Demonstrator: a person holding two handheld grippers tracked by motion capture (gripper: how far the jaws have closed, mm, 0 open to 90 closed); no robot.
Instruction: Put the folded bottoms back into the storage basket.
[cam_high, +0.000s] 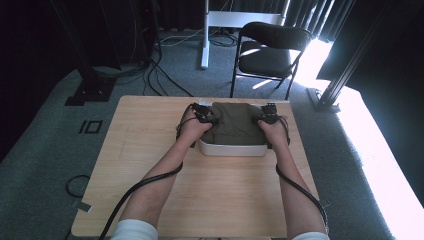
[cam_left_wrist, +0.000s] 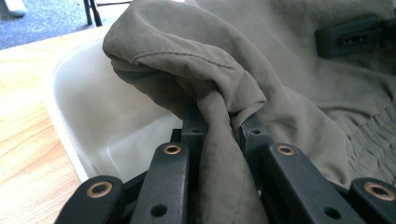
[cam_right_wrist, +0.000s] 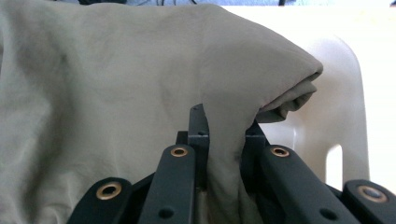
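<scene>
A folded olive-green cloth (cam_high: 234, 122) lies in a white plastic basin (cam_high: 233, 149) at the far middle of the wooden table. My left gripper (cam_high: 202, 114) is at the cloth's left edge, shut on a pinched fold of the cloth (cam_left_wrist: 219, 116). My right gripper (cam_high: 268, 116) is at its right edge, likewise shut on a fold of the cloth (cam_right_wrist: 224, 116). The basin's white wall (cam_left_wrist: 93, 107) shows beside the left jaws, and its rim with a handle slot (cam_right_wrist: 336, 121) beside the right ones. The other gripper (cam_left_wrist: 348, 37) shows across the cloth in the left gripper view.
The wooden table (cam_high: 150, 150) has bare room left, right and in front of the basin. A black folding chair (cam_high: 267, 50) stands beyond the far edge. Cables (cam_high: 160, 75) and dark stand feet (cam_high: 90, 90) lie on the grey carpet.
</scene>
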